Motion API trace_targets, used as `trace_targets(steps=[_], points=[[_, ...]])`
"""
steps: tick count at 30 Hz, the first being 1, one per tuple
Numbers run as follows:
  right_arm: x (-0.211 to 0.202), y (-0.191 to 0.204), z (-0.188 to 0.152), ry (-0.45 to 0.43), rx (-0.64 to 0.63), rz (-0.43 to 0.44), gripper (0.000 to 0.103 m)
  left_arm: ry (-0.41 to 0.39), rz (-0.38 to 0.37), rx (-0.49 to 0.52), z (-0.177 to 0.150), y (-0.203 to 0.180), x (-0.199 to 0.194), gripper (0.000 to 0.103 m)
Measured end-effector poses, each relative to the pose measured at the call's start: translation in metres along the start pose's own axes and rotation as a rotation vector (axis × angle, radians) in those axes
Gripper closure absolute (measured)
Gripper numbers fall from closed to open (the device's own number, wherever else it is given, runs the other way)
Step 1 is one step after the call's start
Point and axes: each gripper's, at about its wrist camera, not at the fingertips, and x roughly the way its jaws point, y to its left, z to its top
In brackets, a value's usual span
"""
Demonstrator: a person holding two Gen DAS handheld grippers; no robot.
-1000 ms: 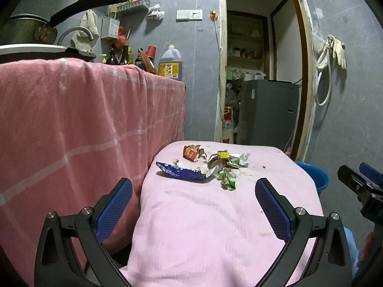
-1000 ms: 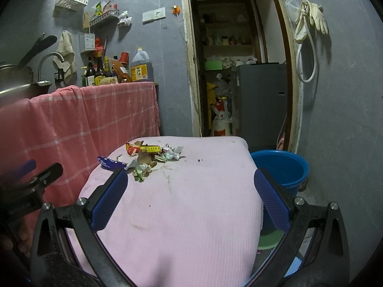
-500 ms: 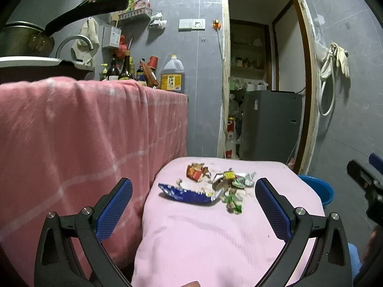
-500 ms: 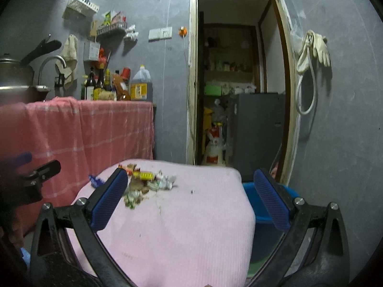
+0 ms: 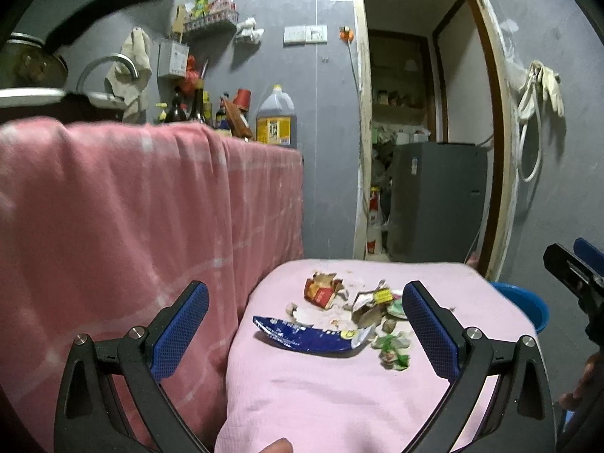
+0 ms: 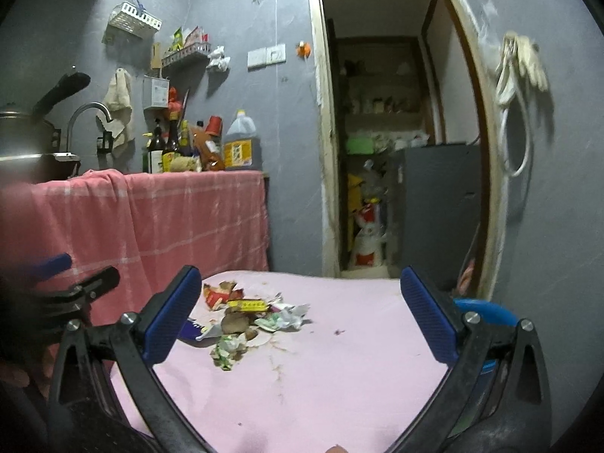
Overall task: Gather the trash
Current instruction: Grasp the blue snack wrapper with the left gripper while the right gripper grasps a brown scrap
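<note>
A small heap of trash lies on a pink cloth-covered table point(image 5: 339, 396). In it are a long blue wrapper point(image 5: 305, 338), a torn red packet point(image 5: 321, 291), a yellow-labelled scrap point(image 5: 381, 296) and a green-and-white crumpled wrapper point(image 5: 392, 351). My left gripper point(image 5: 305, 326) is open, held above the near part of the table, with the heap between its fingers in the view. In the right wrist view the trash heap point(image 6: 249, 317) lies ahead to the left, and my right gripper point(image 6: 302, 313) is open and empty.
A blue bucket point(image 5: 524, 302) stands on the floor past the table's right side, also seen as the bucket point(image 6: 487, 309). A counter draped in pink cloth point(image 5: 132, 204) rises on the left with bottles and an oil jug point(image 5: 275, 117). A doorway point(image 6: 385, 151) opens behind.
Both cameras have tilted and shifted slightly, so the trash heap sits a bit lower and nearer in the views. Both grippers stay open; the trash has not moved.
</note>
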Motion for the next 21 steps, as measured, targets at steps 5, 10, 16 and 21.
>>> trace_targets(steps=[5,10,16,21], points=[[0.041,-0.006,-0.009,0.124,0.012,0.041,0.000,0.104,0.017,-0.001,-0.012,0.009,0.035,0.003],[0.079,-0.005,-0.020,0.236,-0.002,0.057,0.000,0.211,0.047,-0.029,-0.022,0.017,0.067,0.007],[0.101,-0.003,-0.030,0.301,0.013,0.080,0.005,0.308,0.044,-0.050,-0.029,0.023,0.097,0.028],[0.124,-0.001,-0.040,0.379,0.015,0.119,0.035,0.367,0.022,-0.061,-0.034,0.024,0.111,0.040]])
